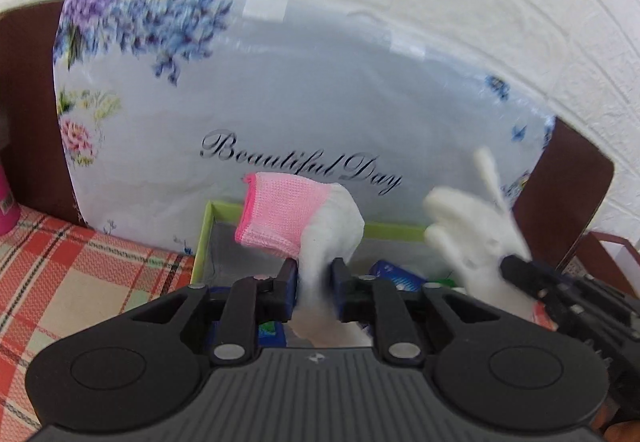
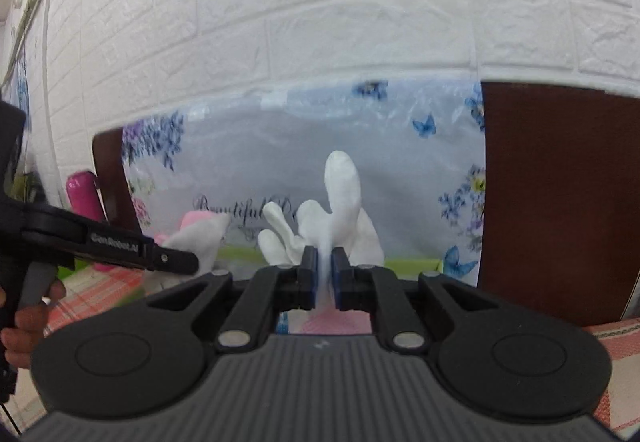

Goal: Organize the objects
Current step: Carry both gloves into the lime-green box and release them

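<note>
We see our left gripper clamped on a knitted work glove, white with a ribbed pink cuff, held above the green-rimmed box. Our right gripper pinches a second white glove, its soft fingers splayed upward. Behind stands a glossy floral plastic bag against an embossed white brick wall.
</note>
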Demonstrator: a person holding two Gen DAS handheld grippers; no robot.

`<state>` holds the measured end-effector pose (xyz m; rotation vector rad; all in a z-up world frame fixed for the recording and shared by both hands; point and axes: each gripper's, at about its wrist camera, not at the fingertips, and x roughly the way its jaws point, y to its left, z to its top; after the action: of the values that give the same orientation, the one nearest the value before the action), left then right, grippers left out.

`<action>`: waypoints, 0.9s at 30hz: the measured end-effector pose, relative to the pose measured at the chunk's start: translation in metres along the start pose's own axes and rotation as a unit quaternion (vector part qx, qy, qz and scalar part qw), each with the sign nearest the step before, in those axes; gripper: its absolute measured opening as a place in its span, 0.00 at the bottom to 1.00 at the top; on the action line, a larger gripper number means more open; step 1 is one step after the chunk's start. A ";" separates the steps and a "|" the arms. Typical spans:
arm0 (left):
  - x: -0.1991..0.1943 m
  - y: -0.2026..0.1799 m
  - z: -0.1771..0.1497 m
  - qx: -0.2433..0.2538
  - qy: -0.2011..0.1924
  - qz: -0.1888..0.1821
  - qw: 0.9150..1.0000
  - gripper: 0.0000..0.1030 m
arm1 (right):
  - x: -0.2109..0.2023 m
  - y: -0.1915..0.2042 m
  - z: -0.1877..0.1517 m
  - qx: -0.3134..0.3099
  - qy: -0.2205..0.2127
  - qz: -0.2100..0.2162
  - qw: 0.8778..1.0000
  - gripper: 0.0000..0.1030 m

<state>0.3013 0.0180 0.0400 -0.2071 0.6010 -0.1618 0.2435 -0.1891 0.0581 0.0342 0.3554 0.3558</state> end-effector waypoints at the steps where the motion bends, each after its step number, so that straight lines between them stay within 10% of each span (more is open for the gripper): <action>1: 0.003 0.003 -0.004 -0.006 0.008 0.000 1.000 0.48 | 0.009 -0.002 -0.007 -0.005 0.028 0.001 1.000 0.25; 3: 0.003 0.010 -0.015 -0.020 0.010 0.010 1.000 0.77 | 0.017 -0.003 -0.022 -0.013 0.058 -0.013 0.998 0.48; 14: -0.034 0.000 -0.019 0.000 -0.015 0.032 0.999 0.78 | -0.028 0.005 -0.017 -0.010 0.005 -0.023 1.000 0.99; 27: -0.124 -0.045 -0.065 0.070 -0.029 0.084 0.994 0.89 | -0.143 0.031 -0.026 0.018 -0.026 -0.013 0.999 1.00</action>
<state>0.1590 -0.0094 0.0653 -0.0239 0.5446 -0.0346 0.0986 -0.2101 0.0850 0.0732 0.3099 0.3228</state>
